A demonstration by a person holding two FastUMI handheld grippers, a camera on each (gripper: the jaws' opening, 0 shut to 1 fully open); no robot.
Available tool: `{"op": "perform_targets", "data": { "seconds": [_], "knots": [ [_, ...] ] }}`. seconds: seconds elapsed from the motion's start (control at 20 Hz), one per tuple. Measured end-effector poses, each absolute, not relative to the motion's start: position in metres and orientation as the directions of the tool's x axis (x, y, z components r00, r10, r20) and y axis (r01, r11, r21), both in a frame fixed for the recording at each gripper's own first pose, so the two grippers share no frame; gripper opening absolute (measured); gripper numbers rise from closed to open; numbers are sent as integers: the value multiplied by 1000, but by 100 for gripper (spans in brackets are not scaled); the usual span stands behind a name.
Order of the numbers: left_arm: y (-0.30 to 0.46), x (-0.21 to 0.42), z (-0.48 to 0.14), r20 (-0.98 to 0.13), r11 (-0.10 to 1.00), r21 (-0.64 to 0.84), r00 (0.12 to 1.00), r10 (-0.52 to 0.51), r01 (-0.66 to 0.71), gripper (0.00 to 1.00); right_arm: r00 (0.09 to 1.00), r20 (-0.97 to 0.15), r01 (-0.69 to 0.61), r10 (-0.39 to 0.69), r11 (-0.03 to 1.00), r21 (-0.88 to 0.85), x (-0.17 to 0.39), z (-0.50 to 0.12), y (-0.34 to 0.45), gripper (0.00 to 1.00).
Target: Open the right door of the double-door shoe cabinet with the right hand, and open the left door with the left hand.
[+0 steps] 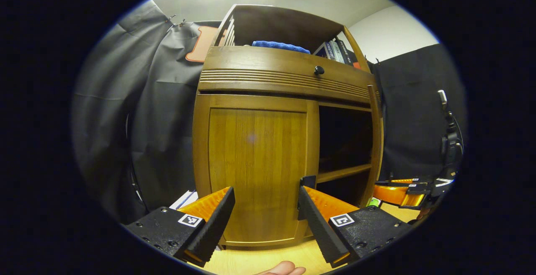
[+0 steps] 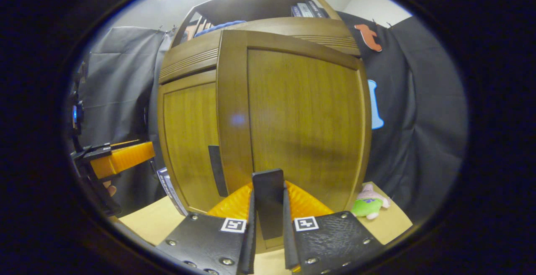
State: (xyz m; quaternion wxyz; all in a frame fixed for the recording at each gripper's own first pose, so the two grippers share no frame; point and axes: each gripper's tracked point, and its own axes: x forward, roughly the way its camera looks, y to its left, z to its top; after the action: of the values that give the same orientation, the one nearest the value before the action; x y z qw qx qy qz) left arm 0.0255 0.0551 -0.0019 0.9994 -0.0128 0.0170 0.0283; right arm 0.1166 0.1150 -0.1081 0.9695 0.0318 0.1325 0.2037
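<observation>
In the left gripper view the wooden shoe cabinet (image 1: 284, 78) fills the middle. Its left door (image 1: 255, 166) is closed, with a dark handle (image 1: 307, 181) on its right edge. My left gripper (image 1: 266, 191) hangs open just in front of that door, its right finger close beside the handle. The right door (image 2: 305, 116) stands swung outwards, leaving a dark interior with a shelf (image 1: 343, 172). My right gripper (image 2: 268, 208) is shut on the right door's dark handle (image 2: 268, 195). The right gripper view has the left gripper (image 2: 117, 158) at its left edge.
A blue cloth (image 1: 280, 46) and books (image 1: 335, 51) lie on the cabinet's top shelf, above a drawer with a black knob (image 1: 319, 70). A small plush toy (image 2: 368, 204) sits on the light wooden surface (image 1: 259, 260) to the cabinet's right. Black cloth walls stand on both sides.
</observation>
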Motion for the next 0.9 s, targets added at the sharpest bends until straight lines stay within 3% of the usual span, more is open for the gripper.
{"op": "perform_targets", "data": {
  "seconds": [0.35,0.45,0.5,0.9],
  "knots": [
    [60,27,-4,-37,997,-22,996,78,-79,92,903,-243,-347,354,935,74,95,-101,73,24],
    [59,27,-4,-37,997,-25,996,77,-77,92,910,-241,-332,336,941,60,89,-99,59,29],
    [59,26,-3,-35,996,-29,996,82,-83,95,916,-238,-320,322,946,49,87,-98,51,31],
    [48,14,6,-2,995,-68,997,79,-79,92,957,-234,-177,170,984,-9,81,-95,-9,27]
  ]
}}
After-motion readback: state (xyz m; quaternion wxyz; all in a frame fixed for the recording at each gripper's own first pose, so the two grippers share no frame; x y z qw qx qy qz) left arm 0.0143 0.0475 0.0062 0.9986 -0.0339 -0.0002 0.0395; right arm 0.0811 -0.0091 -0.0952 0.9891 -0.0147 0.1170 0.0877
